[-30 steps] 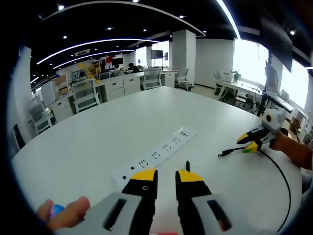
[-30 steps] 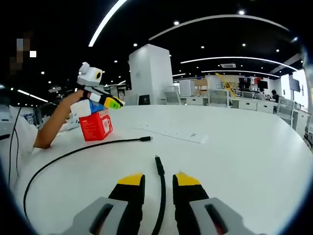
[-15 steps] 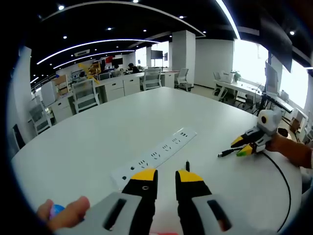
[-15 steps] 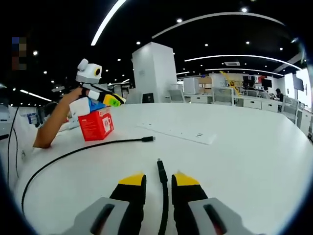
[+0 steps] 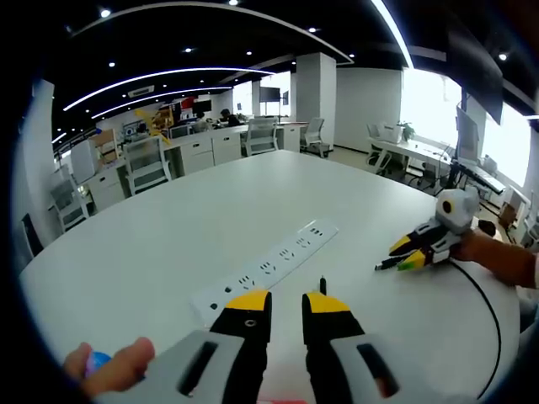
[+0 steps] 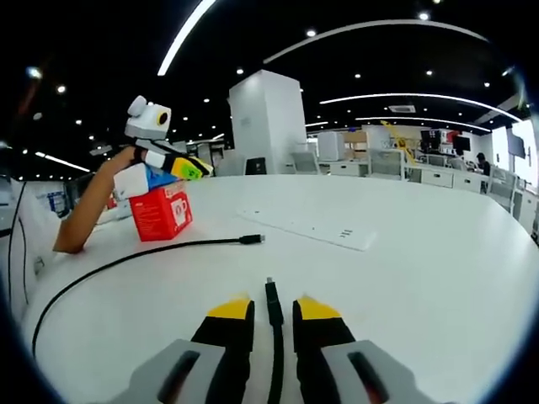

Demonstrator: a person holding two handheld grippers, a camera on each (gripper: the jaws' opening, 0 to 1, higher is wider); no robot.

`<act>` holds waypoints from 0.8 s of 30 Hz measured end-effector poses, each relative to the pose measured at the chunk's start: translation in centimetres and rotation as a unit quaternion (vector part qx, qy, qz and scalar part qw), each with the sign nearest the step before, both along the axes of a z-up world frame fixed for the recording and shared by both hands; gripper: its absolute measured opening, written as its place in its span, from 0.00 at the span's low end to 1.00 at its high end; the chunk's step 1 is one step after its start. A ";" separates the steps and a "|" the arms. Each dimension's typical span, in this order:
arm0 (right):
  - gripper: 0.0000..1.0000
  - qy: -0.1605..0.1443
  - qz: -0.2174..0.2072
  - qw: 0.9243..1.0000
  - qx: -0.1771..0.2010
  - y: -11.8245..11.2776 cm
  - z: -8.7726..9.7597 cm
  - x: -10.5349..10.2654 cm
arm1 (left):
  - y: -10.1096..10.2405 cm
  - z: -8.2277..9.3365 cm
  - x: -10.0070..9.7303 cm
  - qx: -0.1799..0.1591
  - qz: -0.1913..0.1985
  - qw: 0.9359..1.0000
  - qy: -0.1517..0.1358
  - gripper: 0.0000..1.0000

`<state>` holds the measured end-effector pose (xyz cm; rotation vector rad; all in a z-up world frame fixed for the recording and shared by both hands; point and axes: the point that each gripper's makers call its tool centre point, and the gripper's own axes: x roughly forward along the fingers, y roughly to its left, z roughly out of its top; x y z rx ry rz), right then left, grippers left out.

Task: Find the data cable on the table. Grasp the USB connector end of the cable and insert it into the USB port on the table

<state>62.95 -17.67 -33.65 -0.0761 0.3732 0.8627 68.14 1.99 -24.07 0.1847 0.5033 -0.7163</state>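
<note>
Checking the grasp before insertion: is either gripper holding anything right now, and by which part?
The right gripper has the thin black data cable between its jaws, just behind the connector end, which pokes out ahead. The left gripper holds nothing.

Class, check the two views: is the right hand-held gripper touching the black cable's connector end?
Cannot tell. In the right gripper view the cable runs between the right hand-held gripper's jaws, but contact isn't plain.
</note>
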 end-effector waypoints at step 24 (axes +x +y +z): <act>0.18 -0.006 -0.001 1.000 -0.022 0.4 -0.6 0.5 | 0.2 0.1 -0.1 -0.001 -0.002 1.000 0.000 0.16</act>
